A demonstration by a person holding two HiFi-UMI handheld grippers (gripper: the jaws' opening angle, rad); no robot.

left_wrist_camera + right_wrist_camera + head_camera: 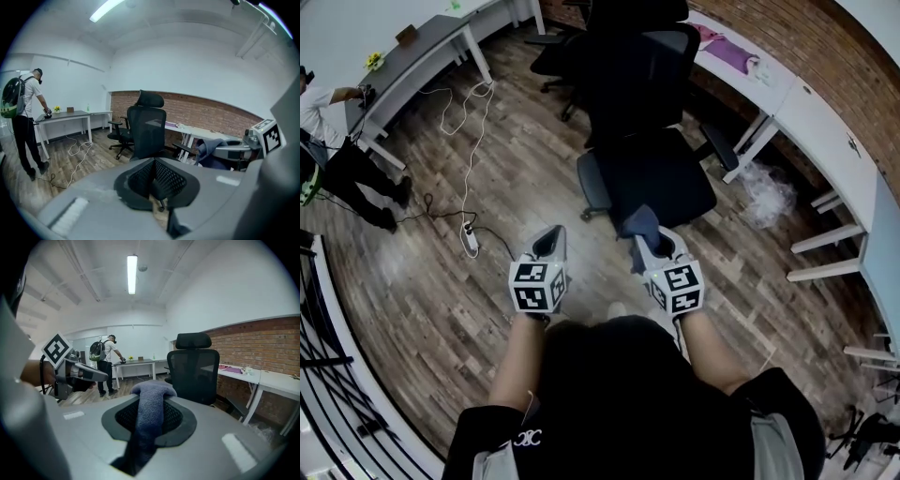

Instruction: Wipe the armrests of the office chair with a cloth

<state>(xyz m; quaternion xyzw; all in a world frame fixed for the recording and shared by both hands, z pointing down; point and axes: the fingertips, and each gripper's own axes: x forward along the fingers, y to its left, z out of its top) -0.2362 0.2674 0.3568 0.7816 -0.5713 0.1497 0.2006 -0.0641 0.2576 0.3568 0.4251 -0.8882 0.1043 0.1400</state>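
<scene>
The right gripper (150, 417) is clamped on a dark blue cloth (151, 401), which bunches over the top of its jaws and trails down between them. The left gripper (154, 180) has its jaws together with nothing in them. The office chair (649, 167) stands just ahead of both, and neither gripper touches it yet. To wipe well, lay the bunched cloth flat on the armrest (719, 147) ahead and to the right of the right gripper, press lightly, and stroke along its whole length. The empty left gripper could steady the chair, which looks likely to roll or swivel. The head view alone shows both sides, with the other armrest (592, 184) ahead of the left gripper. The gripper views alone show how the jaws meet, and they give a clearer look at a person (24, 123) at a desk (65, 115) far off to the left.
</scene>
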